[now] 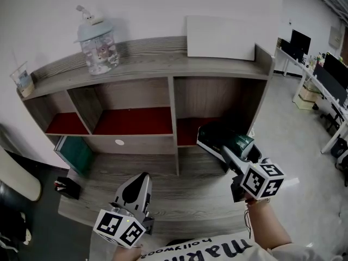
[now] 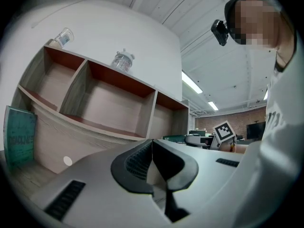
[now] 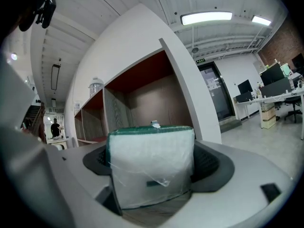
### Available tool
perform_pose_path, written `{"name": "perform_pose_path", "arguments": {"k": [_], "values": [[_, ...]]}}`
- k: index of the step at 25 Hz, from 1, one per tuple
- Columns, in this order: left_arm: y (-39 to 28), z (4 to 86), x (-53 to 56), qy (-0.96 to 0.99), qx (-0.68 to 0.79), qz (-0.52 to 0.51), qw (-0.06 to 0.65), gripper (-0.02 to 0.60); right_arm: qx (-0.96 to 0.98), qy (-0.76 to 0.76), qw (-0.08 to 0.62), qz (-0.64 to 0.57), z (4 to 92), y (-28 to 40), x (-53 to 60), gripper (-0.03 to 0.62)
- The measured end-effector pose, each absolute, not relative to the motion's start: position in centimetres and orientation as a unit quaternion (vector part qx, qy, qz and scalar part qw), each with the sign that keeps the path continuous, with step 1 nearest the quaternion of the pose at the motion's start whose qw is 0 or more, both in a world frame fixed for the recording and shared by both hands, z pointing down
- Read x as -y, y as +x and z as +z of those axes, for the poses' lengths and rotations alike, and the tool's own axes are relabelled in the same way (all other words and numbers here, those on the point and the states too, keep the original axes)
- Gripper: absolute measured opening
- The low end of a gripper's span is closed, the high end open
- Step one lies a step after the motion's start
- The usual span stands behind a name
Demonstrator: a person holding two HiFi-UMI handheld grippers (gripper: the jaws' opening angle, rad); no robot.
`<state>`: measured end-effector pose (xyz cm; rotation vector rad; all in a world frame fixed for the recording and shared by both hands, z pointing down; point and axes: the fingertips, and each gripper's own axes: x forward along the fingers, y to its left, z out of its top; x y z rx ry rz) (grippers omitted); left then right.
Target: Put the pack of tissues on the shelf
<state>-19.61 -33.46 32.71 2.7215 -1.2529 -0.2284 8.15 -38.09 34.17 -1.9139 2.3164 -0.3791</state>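
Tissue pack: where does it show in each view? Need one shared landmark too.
Head view: tissue pack right of centre, held before the right compartment.
Left gripper view: small green sliver, right of centre.
Right gripper view: centre, between the jaws.
Landmark: jar atop the shelf.

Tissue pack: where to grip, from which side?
Likely the near end of the pack, jaws across its flat sides, coming in along its length, as the right gripper holds it. Flat parallel sides give firm contact; the far end is free to enter the shelf.
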Motion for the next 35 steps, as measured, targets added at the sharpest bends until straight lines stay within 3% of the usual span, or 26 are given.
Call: {"name": "perform_pose_path", "arguments": {"k": [17, 35], "values": [[-20.6, 32.2, 33.2, 0.874, 0.471, -0.092, 0.077, 0.018, -0.797, -0.593, -0.016, -0.117, 34.8, 6.7, 41.0, 0.463], [-22.8, 32.6, 29.9, 0.838, 0.533, -0.084, 0.077, 0.018, -0.82, -0.554, -0.029, -0.138, 36.5, 5.4, 42.8, 0.459]]}}
